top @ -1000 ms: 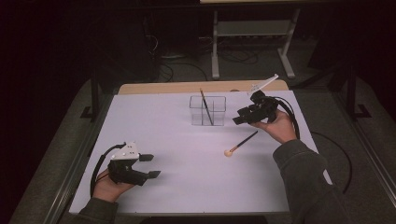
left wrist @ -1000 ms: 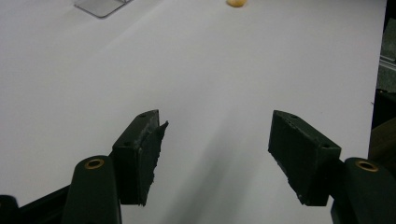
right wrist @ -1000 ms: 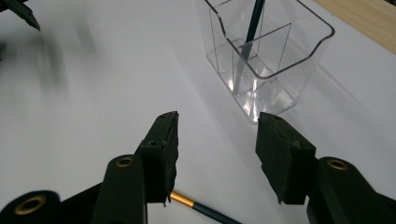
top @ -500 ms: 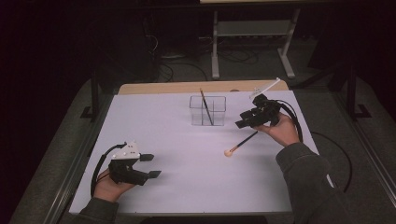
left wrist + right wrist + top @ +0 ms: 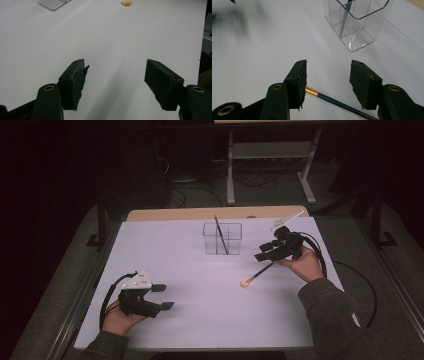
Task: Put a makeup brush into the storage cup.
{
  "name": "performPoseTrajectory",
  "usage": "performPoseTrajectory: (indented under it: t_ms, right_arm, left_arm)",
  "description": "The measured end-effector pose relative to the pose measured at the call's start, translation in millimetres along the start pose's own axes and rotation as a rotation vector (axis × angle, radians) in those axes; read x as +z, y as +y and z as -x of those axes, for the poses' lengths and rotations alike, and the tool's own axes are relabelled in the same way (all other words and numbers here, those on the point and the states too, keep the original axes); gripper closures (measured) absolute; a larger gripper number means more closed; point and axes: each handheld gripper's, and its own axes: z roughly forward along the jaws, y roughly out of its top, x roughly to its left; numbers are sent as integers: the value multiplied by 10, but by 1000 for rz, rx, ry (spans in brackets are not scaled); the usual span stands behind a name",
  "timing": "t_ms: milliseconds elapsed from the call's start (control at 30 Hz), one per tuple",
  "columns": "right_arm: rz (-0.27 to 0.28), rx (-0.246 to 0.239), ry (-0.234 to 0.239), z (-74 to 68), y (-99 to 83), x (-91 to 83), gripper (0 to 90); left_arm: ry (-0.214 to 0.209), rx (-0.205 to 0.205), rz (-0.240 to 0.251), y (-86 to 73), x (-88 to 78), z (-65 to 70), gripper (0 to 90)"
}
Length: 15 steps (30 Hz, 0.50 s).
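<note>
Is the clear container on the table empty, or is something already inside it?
Not empty. The clear container stands upright, and one dark brush leans inside it; the right gripper view shows its handle behind the clear wall.

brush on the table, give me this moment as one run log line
brush: flat on table, untouched | right gripper: open above its handle | left gripper: open, idle | clear holder: one brush inside

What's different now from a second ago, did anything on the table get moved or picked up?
Very little. The right gripper has dipped slightly toward the brush on the table, jaws open above its handle, not gripping it. The brush lies where it was. The left gripper stays open and in place, and the clear holder keeps its one brush standing inside.
</note>
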Motion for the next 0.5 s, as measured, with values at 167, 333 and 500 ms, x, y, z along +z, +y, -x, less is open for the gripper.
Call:
performPoseTrajectory:
  t_ms: [167,333,500]
  right_arm:
    - [18,2,-5,-34,-113,-32,461]
    - [41,22,-4,-53,-231,-60,452]
    - [57,35,2,-85,-333,-80,437]
  left_arm:
    - [-3,-5,0,37,38,9,320]
    - [-6,-12,11,85,72,14,315]
    - [-9,-15,7,127,104,-1,311]
